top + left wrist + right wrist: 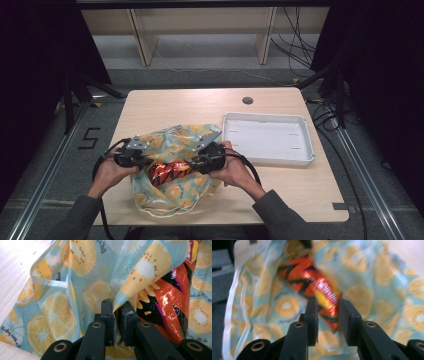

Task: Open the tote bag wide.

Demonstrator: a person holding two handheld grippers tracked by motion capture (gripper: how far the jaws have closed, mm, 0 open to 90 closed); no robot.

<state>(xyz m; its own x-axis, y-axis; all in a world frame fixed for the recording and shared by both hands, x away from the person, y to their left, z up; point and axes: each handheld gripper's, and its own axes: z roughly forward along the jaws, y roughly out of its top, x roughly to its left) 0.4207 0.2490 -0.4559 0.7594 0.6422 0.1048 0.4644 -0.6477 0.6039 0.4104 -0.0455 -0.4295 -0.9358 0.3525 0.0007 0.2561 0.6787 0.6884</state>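
Snack packet (322,297) lies inside the fruit-print bag (75,290), directly ahead of the right gripper (327,312), whose parted jaws straddle its near end; left gripper (116,311) pinches the bag's edge.

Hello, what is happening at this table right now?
A person works with two hand-held grippers on a fruit-print bag lying on the table. The left gripper pinches the bag's edge between its jaws. The right gripper has its jaws apart around the end of a shiny orange snack packet sticking out of the bag. A white tray waits alongside.
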